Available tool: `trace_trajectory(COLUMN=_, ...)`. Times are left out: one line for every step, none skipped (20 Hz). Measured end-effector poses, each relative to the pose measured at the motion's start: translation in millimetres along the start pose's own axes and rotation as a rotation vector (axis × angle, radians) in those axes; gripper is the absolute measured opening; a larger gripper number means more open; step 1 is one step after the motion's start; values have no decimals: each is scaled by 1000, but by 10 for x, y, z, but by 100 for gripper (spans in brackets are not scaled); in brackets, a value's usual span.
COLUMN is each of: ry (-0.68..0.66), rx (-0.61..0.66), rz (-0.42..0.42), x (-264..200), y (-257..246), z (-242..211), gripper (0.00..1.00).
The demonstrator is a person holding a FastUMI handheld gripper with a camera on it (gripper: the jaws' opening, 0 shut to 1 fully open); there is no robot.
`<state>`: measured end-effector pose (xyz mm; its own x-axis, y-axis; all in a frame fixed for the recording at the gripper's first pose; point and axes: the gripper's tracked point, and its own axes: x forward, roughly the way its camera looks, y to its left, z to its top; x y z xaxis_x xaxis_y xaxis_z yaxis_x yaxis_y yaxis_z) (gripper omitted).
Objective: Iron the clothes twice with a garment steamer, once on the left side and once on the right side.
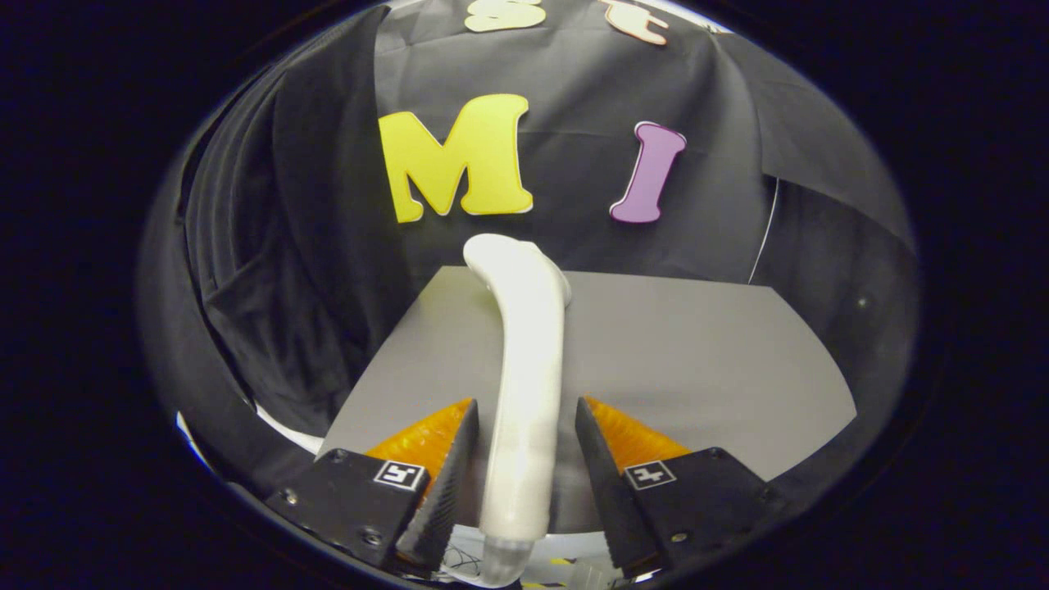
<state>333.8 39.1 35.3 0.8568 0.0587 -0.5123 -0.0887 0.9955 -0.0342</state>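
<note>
While the dark garment (270,270) hangs in loose folds off to the left, in front of the black cloth wall (697,164), a grey table (697,360) stretches out ahead of the gripper (521,426) and to its right. The garment's lower edge drops down past the table's left corner, and a slim pale strip shows beneath it near the left finger. On the table lies the white steamer (529,369) — a long, smooth wand whose handle runs straight back between the two fingers and whose bent head sits at the table's far edge, just below the wall. The handle's near end, with a clear, greyish cap, reaches back past the finger bases toward the camera. The fingers stand apart on either side of the handle: the left finger (447,467) lies close along the handle's left flank, and the right finger (602,467) is a little way off its right flank, with a strip of table showing in between. Whether the left finger actually touches the handle I cannot tell — the gap there is too thin to judge. Further right, a thin pale cord (766,229) hangs down the wall, well apart from the steamer.
</note>
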Motion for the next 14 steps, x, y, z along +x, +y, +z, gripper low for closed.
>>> trace_trajectory(ry=14, rx=-3, rz=1, x=13, y=-2, z=-21, gripper=68)
trace_trajectory(ry=7, rx=-3, rz=-1, x=13, y=-2, z=0, gripper=65)
trace_trajectory(ry=16, rx=-10, rz=-1, x=27, y=8, z=-22, gripper=63)
trace_trajectory(ry=12, rx=-6, rz=-6, x=20, y=20, z=-12, gripper=59)
trace_trajectory(ry=15, rx=-1, rz=-10, x=36, y=35, z=-40, gripper=54)
trace_trajectory(ry=10, rx=11, rz=-23, x=-1, y=34, z=1, gripper=48)
trace_trajectory(ry=4, rx=19, rz=-33, x=15, y=35, z=-10, gripper=42)
trace_trajectory(ry=1, rx=31, rz=-42, x=7, y=37, z=-12, gripper=39)
trace_trajectory(ry=-1, rx=41, rz=-54, x=6, y=51, z=-14, gripper=37)
trace_trajectory(ry=2, rx=45, rz=-70, x=-27, y=53, z=-30, gripper=36)
trace_trajectory(ry=-6, rx=58, rz=-81, x=-54, y=73, z=-28, gripper=35)
trace_trajectory(ry=-22, rx=69, rz=-76, x=-102, y=117, z=-8, gripper=35)
trace_trajectory(ry=-47, rx=81, rz=-64, x=-168, y=158, z=22, gripper=34)
trace_trajectory(ry=-75, rx=85, rz=-52, x=-252, y=210, z=67, gripper=34)
